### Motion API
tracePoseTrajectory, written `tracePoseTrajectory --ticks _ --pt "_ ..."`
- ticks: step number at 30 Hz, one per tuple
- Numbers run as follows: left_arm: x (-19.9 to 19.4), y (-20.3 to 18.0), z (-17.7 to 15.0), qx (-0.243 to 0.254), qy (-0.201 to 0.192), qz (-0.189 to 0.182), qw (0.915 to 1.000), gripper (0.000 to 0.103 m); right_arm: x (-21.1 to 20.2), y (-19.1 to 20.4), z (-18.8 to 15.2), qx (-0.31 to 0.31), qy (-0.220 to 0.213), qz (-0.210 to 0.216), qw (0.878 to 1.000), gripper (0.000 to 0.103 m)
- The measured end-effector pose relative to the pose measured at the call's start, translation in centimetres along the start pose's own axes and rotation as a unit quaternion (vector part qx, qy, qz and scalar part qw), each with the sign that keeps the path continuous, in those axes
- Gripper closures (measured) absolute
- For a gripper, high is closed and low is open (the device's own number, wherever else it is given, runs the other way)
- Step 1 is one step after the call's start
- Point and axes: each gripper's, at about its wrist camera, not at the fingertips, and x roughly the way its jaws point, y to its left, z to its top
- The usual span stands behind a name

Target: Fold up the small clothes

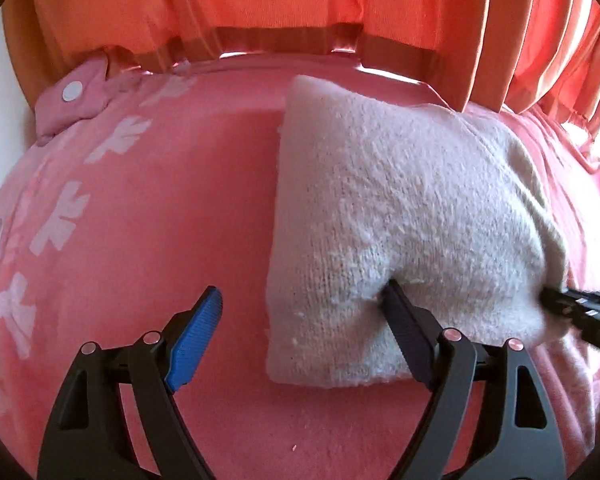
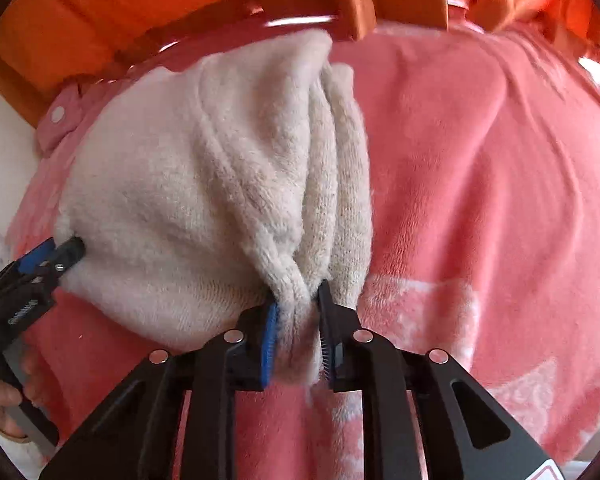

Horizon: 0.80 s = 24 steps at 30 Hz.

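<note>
Right wrist view: right gripper (image 2: 298,312) is clenched on the cream knit garment (image 2: 188,184) bunched on the pink blanket (image 2: 480,200); left gripper (image 1: 300,312) hangs released, so tugging probably undoes the fold.

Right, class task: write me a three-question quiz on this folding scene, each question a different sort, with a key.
1. True or false: the right gripper is clamped on a bunched edge of the cream knit garment.
2. Which gripper has its jaws spread wide? A) left B) right
3. Fill in: the garment lies on a ____ blanket.

Key: 1 true. 2 A, the left gripper, one finger pushed against the knit. 3 pink.
</note>
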Motion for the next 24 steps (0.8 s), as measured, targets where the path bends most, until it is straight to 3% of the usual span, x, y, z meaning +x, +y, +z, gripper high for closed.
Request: tracePoseTrajectory --ticks 2,3,5,6,10,13,17,19,22,24 --pt "-0.7 0.3 0.2 -0.004 0.004 -0.015 0.9999 0.024 -1.3 -0.1 0.0 0.012 -0.017 0.018 1.000 0.071" --pt "-1.3 0.6 0.4 -0.013 0.002 -0.033 0.9994 0.024 -1.9 -0.2 0.1 0.020 -0.027 0.027 0.999 0.064" --pt "-2.3 1.6 1.1 -0.043 -0.002 -0.085 0.9955 0.014 -3.0 -1.2 0.4 0.054 -0.054 0.051 0.996 0.036" --pt "-2.4 2.0 1.5 -0.057 0.003 -0.106 0.9927 0.013 -3.0 -1.9 0.6 0.074 -0.059 0.068 0.993 0.032" --pt "0.2 2.6 2.8 -0.091 0.064 -0.172 0.9788 0.012 0.1 -3.0 2.3 0.106 -0.025 0.084 0.991 0.030" --pt "3.0 2.9 2.8 -0.114 0.114 -0.193 0.9679 0.012 3.1 -3.1 2.7 0.124 0.018 0.111 0.986 0.030" --pt "5.1 2.5 2.5 -0.127 0.144 -0.225 0.9553 0.007 4.9 -2.9 3.2 0.129 0.025 0.127 0.983 0.022" --pt "5.6 2.2 2.5 -0.124 0.143 -0.232 0.9541 0.005 5.6 -2.9 3.4 0.137 0.028 0.140 0.980 0.021" --pt "5.8 1.4 3.1 -0.102 0.128 -0.231 0.9590 0.005 6.2 -2.9 4.1 0.139 0.023 0.141 0.980 0.017" --pt "5.3 0.9 3.7 -0.095 0.114 -0.231 0.9615 0.011 5.9 -2.3 4.5 0.129 0.007 0.134 0.983 0.029"
